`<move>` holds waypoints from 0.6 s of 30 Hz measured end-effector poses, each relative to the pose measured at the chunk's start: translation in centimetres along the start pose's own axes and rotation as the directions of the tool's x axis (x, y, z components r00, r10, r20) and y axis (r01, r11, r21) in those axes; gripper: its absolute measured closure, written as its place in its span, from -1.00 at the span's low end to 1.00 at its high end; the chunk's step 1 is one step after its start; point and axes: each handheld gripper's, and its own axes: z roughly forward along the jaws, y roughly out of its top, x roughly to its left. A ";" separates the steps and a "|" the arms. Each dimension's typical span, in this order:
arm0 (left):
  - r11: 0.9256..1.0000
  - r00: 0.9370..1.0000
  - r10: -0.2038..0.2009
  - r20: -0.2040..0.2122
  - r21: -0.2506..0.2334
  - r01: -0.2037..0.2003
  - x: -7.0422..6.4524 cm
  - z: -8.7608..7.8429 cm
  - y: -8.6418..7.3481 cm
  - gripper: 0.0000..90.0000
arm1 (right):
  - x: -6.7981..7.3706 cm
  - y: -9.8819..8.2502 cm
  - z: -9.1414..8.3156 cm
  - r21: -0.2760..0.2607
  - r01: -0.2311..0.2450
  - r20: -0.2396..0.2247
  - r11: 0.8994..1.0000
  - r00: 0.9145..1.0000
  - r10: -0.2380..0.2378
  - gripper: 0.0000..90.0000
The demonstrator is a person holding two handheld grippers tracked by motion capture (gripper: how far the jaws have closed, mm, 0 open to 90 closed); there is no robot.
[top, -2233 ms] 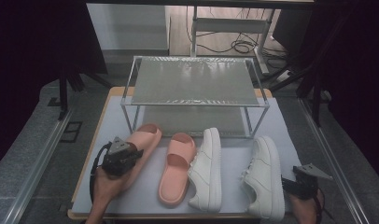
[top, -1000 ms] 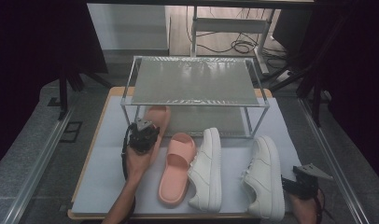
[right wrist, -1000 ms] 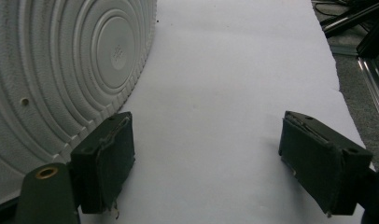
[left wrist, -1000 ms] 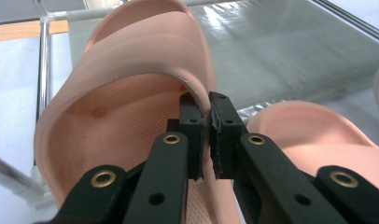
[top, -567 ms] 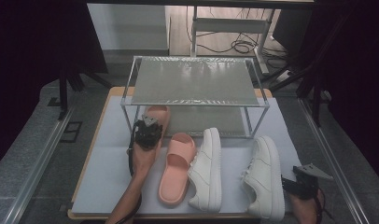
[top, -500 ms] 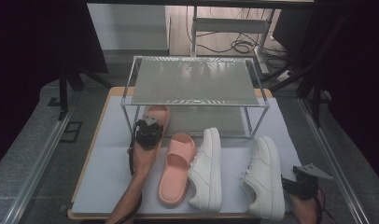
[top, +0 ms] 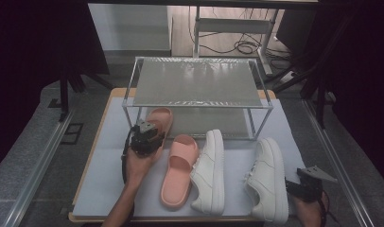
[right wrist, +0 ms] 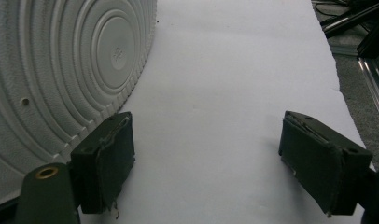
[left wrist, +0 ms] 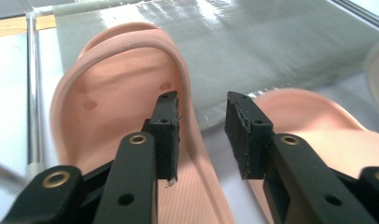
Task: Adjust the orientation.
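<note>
- Gripping nothing firmly yet, the left gripper (left wrist: 201, 135) is straddling the side rim of a peach slide sandal (left wrist: 117, 107), its jaws parted, one inside the footbed and one outside; I cannot tell whether either pad is touching.
- In the high view, that sandal (top: 158, 121) is lying left of centre, its toe reaching under the metal shoe rack (top: 195, 81).
- A second peach sandal (top: 178, 170) is lying just right of it.
- Two white sneakers (top: 210, 170) (top: 268, 179) are sitting toward the lower right.
- The right gripper (right wrist: 204, 163) is resting wide open beside a ribbed white sole (right wrist: 61, 65).
- White sheeting (top: 109, 161) is covering the wooden table (top: 88, 163); cables (top: 237, 46) are trailing across the floor at the top.
</note>
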 end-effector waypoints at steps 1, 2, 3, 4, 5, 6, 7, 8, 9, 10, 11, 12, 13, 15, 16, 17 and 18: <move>1.000 1.000 0.004 0.004 0.001 -0.004 0.1 -0.4 -0.1 0.42 | 0.0 0.0 0.0 0.000 0.000 0.000 1.000 1.000 0.000 -0.60; 1.000 1.000 0.006 0.009 0.004 -0.006 0.1 -0.8 -0.2 0.41 | 0.0 0.0 0.0 0.000 0.001 0.001 1.000 1.000 -0.001 -0.60; 1.000 1.000 0.008 0.015 0.006 -0.008 0.2 -1.3 -0.4 0.41 | 0.0 0.0 0.0 0.000 0.001 0.001 1.000 1.000 -0.001 -0.60; 1.000 1.000 0.008 0.019 0.006 -0.008 0.3 -1.7 -0.5 0.40 | 0.0 0.0 0.0 0.001 0.001 0.001 1.000 1.000 -0.001 -0.60; 1.000 1.000 0.005 0.024 0.006 -0.005 0.4 -2.1 -0.7 0.39 | 0.0 0.0 0.0 0.001 0.002 0.002 1.000 1.000 -0.002 -0.60; 1.000 1.000 0.005 0.024 0.006 -0.005 0.4 -2.1 -0.7 0.38 | 0.0 0.0 0.0 0.001 0.002 0.002 1.000 1.000 -0.002 -0.60; 1.000 0.999 -0.001 0.039 0.009 0.000 0.7 -2.9 -1.2 0.35 | 0.0 0.0 0.0 0.001 0.001 0.002 1.000 1.000 -0.001 -0.60; 1.000 0.999 -0.001 0.039 0.009 0.000 0.7 -2.9 -1.2 0.32 | 0.0 0.0 0.0 0.001 0.001 0.002 1.000 1.000 -0.001 -0.60; 1.000 0.998 -0.004 0.056 0.010 0.003 1.0 -3.7 -1.7 0.30 | 0.0 0.0 0.0 0.001 0.001 0.002 1.000 1.000 -0.001 -0.59; 1.000 0.998 -0.007 0.061 0.010 0.007 1.1 -4.1 -2.0 0.30 | 0.0 0.0 0.0 0.001 0.001 0.002 1.000 1.000 -0.001 -0.59; 1.000 0.998 -0.007 0.061 0.010 0.007 1.1 -4.1 -2.0 0.30 | 0.0 0.0 0.0 0.001 0.002 0.002 1.000 1.000 -0.002 -0.59; 1.000 0.998 -0.014 0.069 0.009 0.013 1.3 -4.6 -2.3 0.30 | 0.0 0.0 0.0 0.001 0.002 0.002 1.000 1.000 -0.002 -0.59; 1.000 0.996 -0.018 0.083 0.007 0.017 1.4 -5.3 -2.8 0.33 | 0.0 0.0 0.0 0.001 0.002 0.002 1.000 1.000 -0.002 -0.59; 1.000 0.996 -0.013 0.086 0.012 0.012 1.5 -6.0 -3.2 0.38 | 0.0 0.0 0.0 0.001 0.002 0.003 1.000 1.000 -0.002 -0.59; 1.000 0.996 -0.006 0.084 0.015 0.005 1.5 -6.4 -3.5 0.41 | 0.0 0.0 0.0 0.001 0.002 0.003 1.000 1.000 -0.002 -0.59; 1.000 0.996 0.000 0.085 0.018 -0.001 1.5 -6.7 -3.7 0.45 | 0.0 0.0 0.0 0.001 0.002 0.003 1.000 1.000 -0.002 -0.59; 1.000 0.996 0.000 0.085 0.018 -0.001 1.5 -6.7 -3.7 0.47 | 0.0 0.0 0.0 0.001 0.002 0.003 1.000 1.000 -0.002 -0.59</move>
